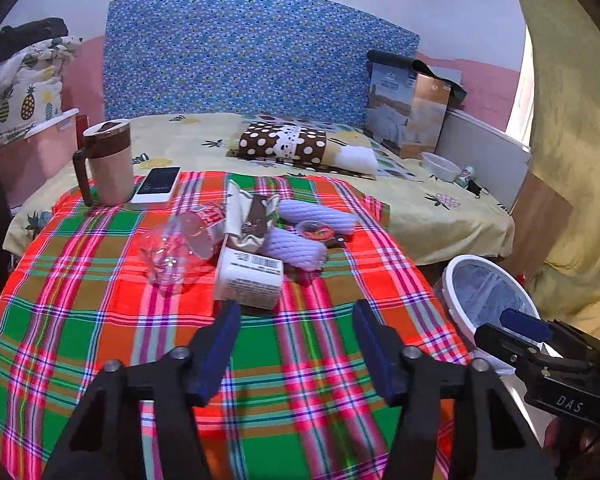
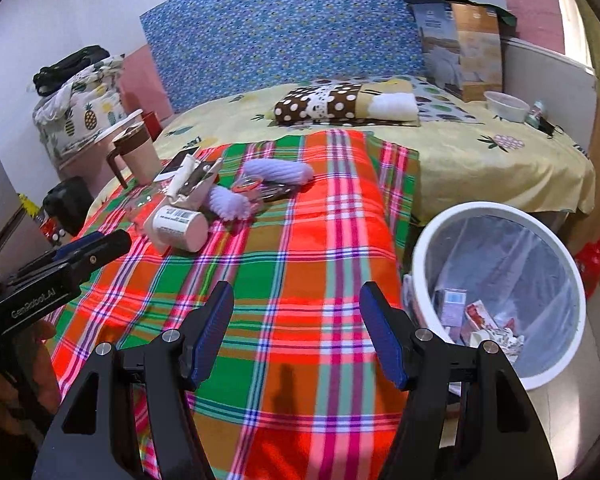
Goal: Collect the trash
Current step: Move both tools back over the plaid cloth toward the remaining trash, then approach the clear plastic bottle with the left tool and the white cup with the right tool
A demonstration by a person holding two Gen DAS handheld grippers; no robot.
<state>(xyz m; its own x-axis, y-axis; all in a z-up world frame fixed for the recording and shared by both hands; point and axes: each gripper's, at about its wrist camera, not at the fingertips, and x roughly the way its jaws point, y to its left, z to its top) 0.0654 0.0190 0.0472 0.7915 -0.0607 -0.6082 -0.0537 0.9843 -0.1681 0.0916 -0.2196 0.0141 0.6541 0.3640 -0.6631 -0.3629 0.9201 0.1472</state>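
A pile of trash lies on the plaid cloth [image 1: 100,312]: a white barcode cup on its side [image 1: 249,280], a clear plastic cup [image 1: 168,252], a brown-and-cream wrapper [image 1: 252,220], a small red-lidded tub [image 1: 314,230] and two lilac knitted rolls [image 1: 296,246]. My left gripper [image 1: 296,320] is open and empty, just short of the white cup. My right gripper [image 2: 296,312] is open and empty over the cloth, left of the white trash bin [image 2: 428,248], which holds several wrappers. The white cup also shows in the right wrist view [image 2: 180,228].
A brown-and-beige mug [image 1: 108,164] and a phone [image 1: 158,184] stand at the cloth's far left. Behind lie a polka-dot pillow [image 1: 284,142], a box [image 1: 408,112] and a white bowl [image 1: 440,166] on the yellow bedsheet. The bin also shows in the left wrist view [image 1: 456,268].
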